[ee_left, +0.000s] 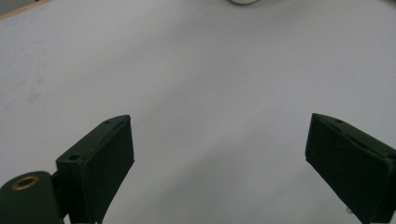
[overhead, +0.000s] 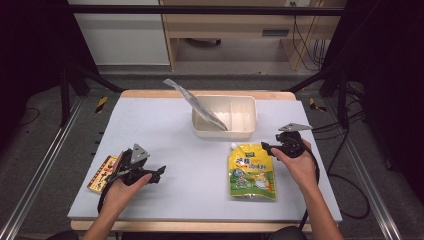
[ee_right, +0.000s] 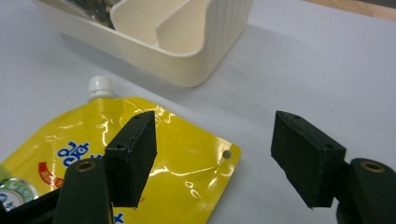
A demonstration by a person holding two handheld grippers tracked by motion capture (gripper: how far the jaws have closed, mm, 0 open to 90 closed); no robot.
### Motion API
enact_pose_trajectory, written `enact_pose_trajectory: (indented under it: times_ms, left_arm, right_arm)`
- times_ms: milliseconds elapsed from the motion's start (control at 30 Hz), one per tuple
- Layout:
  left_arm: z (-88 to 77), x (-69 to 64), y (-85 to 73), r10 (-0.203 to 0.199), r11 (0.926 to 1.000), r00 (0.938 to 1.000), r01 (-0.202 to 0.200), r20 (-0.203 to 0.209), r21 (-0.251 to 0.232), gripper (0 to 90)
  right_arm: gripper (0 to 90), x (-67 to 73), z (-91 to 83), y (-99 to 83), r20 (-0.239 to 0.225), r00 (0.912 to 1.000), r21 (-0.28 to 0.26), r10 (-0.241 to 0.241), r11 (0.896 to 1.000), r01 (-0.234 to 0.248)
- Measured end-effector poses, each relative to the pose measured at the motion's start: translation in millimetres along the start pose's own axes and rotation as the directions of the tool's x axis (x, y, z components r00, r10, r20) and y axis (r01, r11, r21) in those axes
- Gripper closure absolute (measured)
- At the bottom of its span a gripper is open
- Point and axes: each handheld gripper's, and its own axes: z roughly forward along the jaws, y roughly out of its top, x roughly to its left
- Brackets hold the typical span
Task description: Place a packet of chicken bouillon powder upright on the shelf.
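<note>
A yellow spouted pouch (overhead: pixel 251 171) lies flat on the grey mat, its white cap toward the cream bin (overhead: pixel 224 133). My right gripper (overhead: pixel 265 146) hovers low at the pouch's upper right corner. In the right gripper view its jaws (ee_right: pixel 215 158) stand open; the left jaw is over the yellow pouch (ee_right: pixel 187 158), the right jaw over bare mat, and neither pad presses on it. My left gripper (overhead: pixel 159 172) rests near the mat's front left. Its jaws (ee_left: pixel 219 158) are open with nothing between them.
The cream divided bin (ee_right: pixel 187 65) holds a silver packet (overhead: pixel 197 105) that leans out to the left. A red and yellow packet (overhead: pixel 102 172) lies at the mat's left edge beside my left hand. The grey mat (overhead: pixel 200 155) has bare room in the middle.
</note>
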Motion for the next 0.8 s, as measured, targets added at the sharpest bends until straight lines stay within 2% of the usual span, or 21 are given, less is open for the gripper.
enact_pose_trajectory:
  times_ms: [367,533,800]
  left_arm:
    - [0.6,-1.5,-0.6,0.006,1.0,1.0,-0.006,0.002,0.007,7.9]
    - [1.0,-1.9,-0.4,0.01,0.9999,0.9999,-0.01,0.003,0.008,7.9]
    - [0.9,-2.3,-0.2,0.011,0.9999,0.9999,-0.011,0.006,0.007,7.9]
  right_arm:
    - [34.4,-5.9,28.8,-12.3,-0.037,0.9991,0.059,0.019,0.998,-0.017]
    - [30.2,-4.9,36.0,-12.9,-0.04,0.9992,0.088,0.006,0.996,-0.002]
    - [28.0,-6.4,41.5,-15.4,-0.072,0.997,0.111,0.029,0.994,-0.021]
